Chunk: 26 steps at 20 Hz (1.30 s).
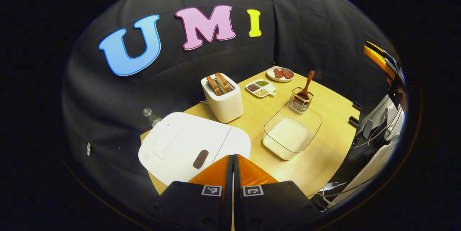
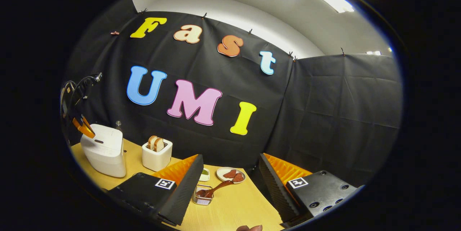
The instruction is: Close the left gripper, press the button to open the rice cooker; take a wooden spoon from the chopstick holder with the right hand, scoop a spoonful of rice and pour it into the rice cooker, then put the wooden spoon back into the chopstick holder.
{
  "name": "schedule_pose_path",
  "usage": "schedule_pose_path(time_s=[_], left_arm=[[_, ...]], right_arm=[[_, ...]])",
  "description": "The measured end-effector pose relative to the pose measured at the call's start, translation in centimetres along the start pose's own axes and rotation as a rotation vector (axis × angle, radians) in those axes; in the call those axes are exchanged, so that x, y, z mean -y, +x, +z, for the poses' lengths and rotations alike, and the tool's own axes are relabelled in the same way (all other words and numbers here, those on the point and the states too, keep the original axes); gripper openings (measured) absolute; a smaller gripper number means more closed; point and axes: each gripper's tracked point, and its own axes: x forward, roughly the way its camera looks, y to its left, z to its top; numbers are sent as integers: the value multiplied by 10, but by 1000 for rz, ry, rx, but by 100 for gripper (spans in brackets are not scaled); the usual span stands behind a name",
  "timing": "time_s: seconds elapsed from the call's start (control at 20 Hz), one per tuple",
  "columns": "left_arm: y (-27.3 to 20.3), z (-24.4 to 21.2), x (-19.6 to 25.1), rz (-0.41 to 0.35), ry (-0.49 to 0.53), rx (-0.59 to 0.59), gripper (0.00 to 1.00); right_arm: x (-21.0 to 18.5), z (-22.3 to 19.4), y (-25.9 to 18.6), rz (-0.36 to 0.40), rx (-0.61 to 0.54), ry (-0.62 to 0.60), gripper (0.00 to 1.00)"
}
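The white rice cooker (image 1: 180, 141) sits lid down at the table's near left, with its dark button (image 1: 200, 159) just left of my fingertips. My left gripper (image 1: 232, 157) is shut with nothing in it and hovers just above the cooker's front edge. The wooden spoon (image 1: 307, 86) stands in the wire chopstick holder (image 1: 300, 103), behind a glass container of rice (image 1: 290, 135). In the right gripper view, my right gripper (image 2: 231, 157) is open and empty, above and short of the holder (image 2: 202, 195) and spoon (image 2: 218, 188). The left gripper (image 2: 83, 126) hangs over the cooker (image 2: 104, 151).
A white toaster (image 1: 224, 98) with bread slices stands behind the cooker. A divided dish of grains (image 1: 261, 88) and a plate of red slices (image 1: 280, 74) lie at the back. A clear bottle (image 1: 150, 115) stands by the wall. Cables and gear hang off the table's right edge (image 1: 354, 115).
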Motion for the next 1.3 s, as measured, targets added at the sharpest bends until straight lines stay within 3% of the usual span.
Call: schedule_pose_path(time_s=[0.5, 0.75, 1.3], left_arm=[[56, -8, -77, -106, -29, -80, 7], [60, -20, -69, -200, -63, -91, 7], [66, -34, -69, -209, -12, -178, 8]], right_arm=[[18, -3, -16, -66, -22, -49, 98], [24, -9, -21, -90, -38, -43, 98], [23, -20, -24, -88, -67, -39, 97]])
